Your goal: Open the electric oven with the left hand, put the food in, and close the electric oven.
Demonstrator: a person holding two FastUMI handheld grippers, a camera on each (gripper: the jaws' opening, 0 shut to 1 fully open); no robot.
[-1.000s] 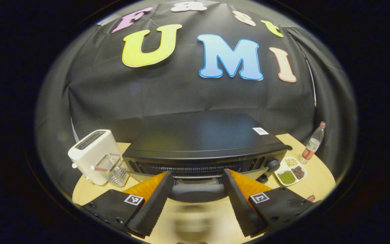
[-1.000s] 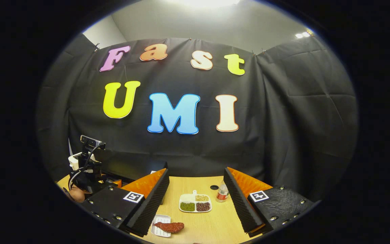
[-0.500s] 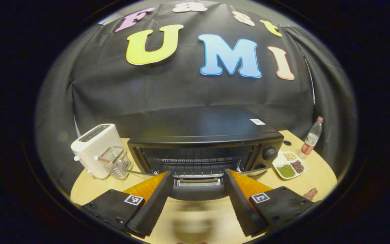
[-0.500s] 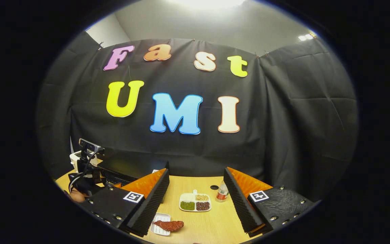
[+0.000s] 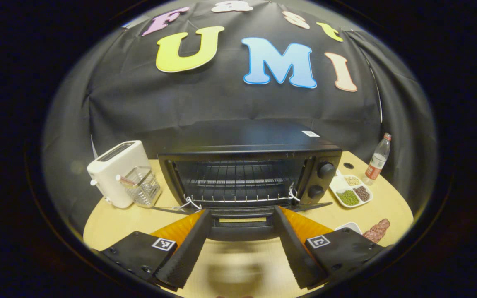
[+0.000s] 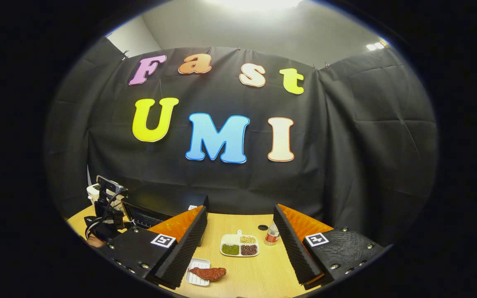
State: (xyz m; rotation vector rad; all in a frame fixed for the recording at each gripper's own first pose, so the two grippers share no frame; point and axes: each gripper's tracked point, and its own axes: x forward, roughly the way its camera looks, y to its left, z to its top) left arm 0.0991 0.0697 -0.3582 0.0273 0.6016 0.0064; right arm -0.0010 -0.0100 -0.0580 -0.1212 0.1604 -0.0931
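Nearest in the left gripper view, the left claw (image 5: 242,248) has its fingers spread wide with the oven door handle (image 5: 242,231) sitting between them; neither finger looks to be pressing on it, so it's open, not gripping. The door (image 5: 238,212) is dropped down flat over the counter (image 5: 118,219), and the electric oven (image 5: 249,174) behind it is wide open, wire rack (image 5: 238,186) in plain sight.

In the right gripper view, the right claw (image 6: 240,244) is also spread apart with nothing in it, hanging above the counter. Just ahead of it near the front edge is the food (image 6: 208,272), a reddish piece of meat lying partly on a small white tray (image 6: 197,276).

Other stuff around: a divided dish of beans (image 5: 351,192) just to the right of the oven, a plastic bottle (image 5: 377,159) further back toward the counter's far right edge, and on the oven's left a white toaster (image 5: 114,171) with a clear glass container (image 5: 142,191) touching its front. Nothing sits between the meat and the oven mouth except the lowered door.
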